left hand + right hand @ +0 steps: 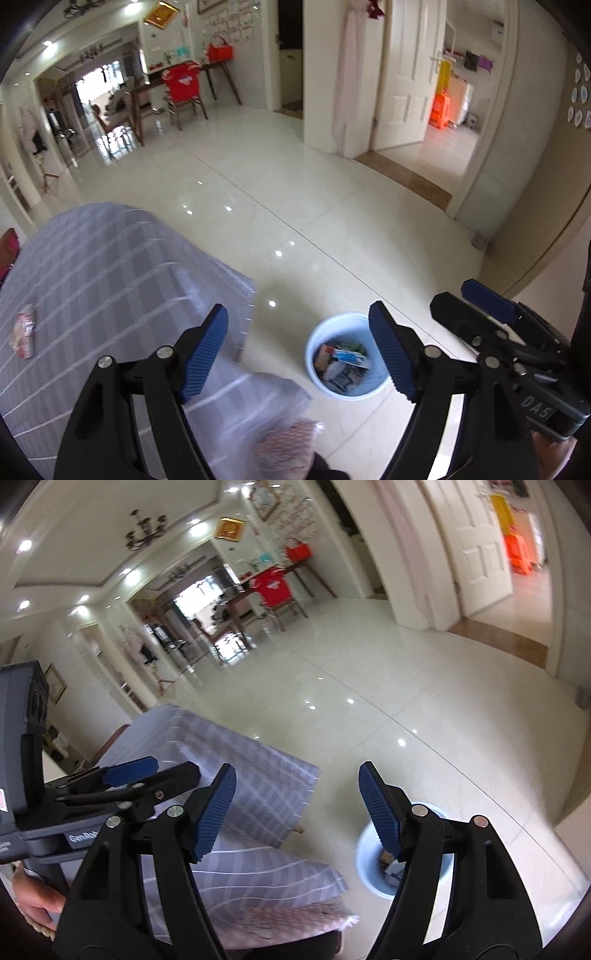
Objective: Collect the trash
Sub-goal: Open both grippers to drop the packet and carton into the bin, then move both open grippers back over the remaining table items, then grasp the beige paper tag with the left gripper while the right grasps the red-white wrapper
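Pink mesh-patterned packet (286, 448) lies closest under the left tongs (297, 354), at the near edge of the tabletop (110, 266); it is blurred, and its long axis seems to run left to right across the view. The right wrist view shows the same packet (295, 921) low between the right tongs (297, 812), its ragged end pointing right toward the bin. Both pairs of tongs stand wide apart with nothing between the blue pads. A second wrapper (24, 330), pinkish and crumpled, lies far to the left on the striped cloth, its long axis running roughly away from the camera. Just off the tabletop's corner, on the glossy floor (295, 192), stands a pale blue bin (345, 356), upright, with mixed packaging inside it; in the right view the bin (373, 860) is partly hidden behind the right finger. Right tongs (476, 299) show at the left view's right edge, beside the bin, and the left tongs (140, 771) at the right view's left.
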Action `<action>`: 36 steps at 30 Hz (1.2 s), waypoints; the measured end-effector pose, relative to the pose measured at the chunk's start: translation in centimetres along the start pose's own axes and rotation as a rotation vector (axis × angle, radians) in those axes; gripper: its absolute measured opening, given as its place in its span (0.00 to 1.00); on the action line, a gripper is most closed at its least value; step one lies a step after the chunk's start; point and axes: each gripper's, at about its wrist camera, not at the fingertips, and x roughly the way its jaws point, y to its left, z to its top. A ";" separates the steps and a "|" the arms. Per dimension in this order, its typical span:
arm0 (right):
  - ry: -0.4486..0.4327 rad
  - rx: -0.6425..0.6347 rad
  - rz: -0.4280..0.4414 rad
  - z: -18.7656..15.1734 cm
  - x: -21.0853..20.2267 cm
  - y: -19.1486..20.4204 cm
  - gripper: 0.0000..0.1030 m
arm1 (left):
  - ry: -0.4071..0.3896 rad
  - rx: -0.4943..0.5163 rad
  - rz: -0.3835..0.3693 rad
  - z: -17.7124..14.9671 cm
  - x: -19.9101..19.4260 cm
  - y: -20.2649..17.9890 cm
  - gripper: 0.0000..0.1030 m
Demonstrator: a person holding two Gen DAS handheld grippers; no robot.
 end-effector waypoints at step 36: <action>0.337 -0.433 0.186 -4.3 22.9 35.6 0.67 | 0.021 -0.199 0.204 -7.4 -2.0 36.4 0.19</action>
